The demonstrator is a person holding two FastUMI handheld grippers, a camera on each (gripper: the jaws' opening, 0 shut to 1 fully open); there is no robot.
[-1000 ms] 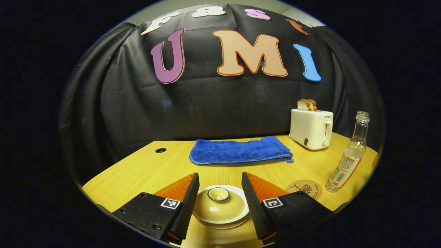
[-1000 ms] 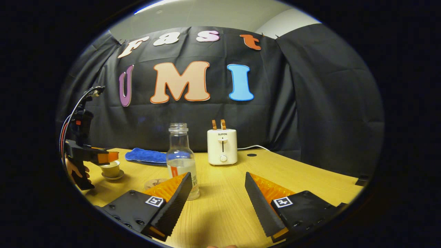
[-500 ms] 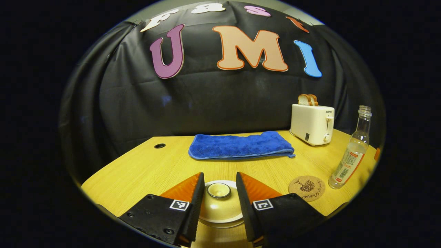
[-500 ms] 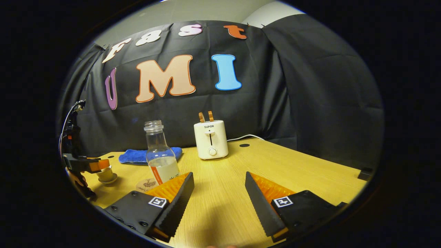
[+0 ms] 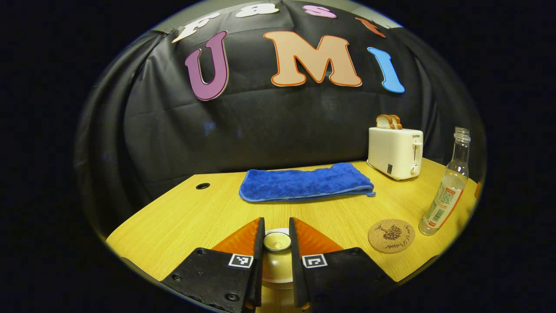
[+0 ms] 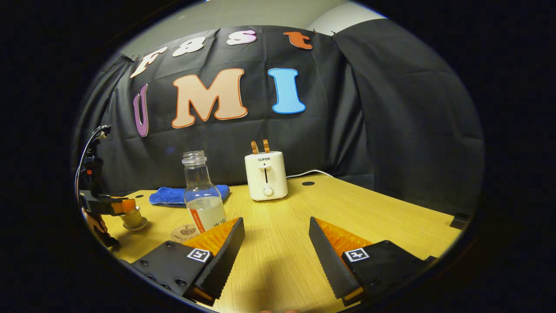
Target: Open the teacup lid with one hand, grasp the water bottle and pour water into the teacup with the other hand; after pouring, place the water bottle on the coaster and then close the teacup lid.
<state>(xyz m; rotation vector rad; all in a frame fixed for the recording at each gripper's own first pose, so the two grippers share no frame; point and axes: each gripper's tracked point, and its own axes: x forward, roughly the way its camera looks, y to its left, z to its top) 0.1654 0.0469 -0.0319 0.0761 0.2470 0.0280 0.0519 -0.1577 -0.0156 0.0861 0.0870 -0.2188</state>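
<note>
Left gripper point(image 5: 276, 243): fingers pinching the teacup lid point(image 5: 276, 241) by its knob at 6 o'clock, apparently readying the lift.

Right gripper point(image 6: 276, 243): jaws spread wide, holding nothing, hovering over the table point(image 6: 369, 208).

Water bottle point(image 6: 201, 195): standing uncapped at its 10 o'clock, likely the next grasp.

Coaster point(image 5: 391, 235): lying bare at 4 o'clock in the left gripper view, awaiting the bottle.

Surface point(image 5: 182, 217) light wood grain, matt. Teacup lid point(image 5: 276, 241) glossy glazed ceramic. Water bottle point(image 6: 202, 198) clear, smooth, paper-like label. Coaster point(image 5: 391, 235) cork-like. Towel point(image 5: 304, 184) fluffy blue cloth. Toaster point(image 5: 394, 152) smooth cream plastic.
</note>
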